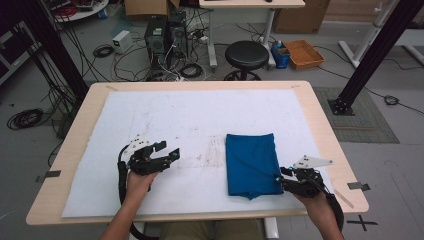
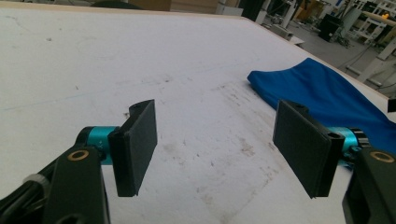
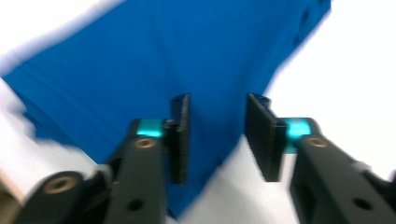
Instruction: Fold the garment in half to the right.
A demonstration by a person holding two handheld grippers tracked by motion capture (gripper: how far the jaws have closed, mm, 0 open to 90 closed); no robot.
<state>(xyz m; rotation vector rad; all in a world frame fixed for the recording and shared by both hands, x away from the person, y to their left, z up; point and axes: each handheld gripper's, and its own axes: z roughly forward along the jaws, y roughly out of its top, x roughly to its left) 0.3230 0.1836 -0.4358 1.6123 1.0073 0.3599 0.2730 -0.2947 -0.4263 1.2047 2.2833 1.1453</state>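
A folded blue cloth lies on the white mat, right of centre. My right gripper sits at the cloth's near right corner. In the right gripper view the right gripper is open, its jaws astride the edge of the cloth, nothing pinched between them. My left gripper hovers over bare mat to the left of the cloth. In the left gripper view the left gripper is open wide and empty, with the cloth off to its right.
The mat covers a wooden table whose edges show all round. Beyond the far edge stand a black stool, computer towers with tangled cables, and an orange box. A black frame post rises at the right.
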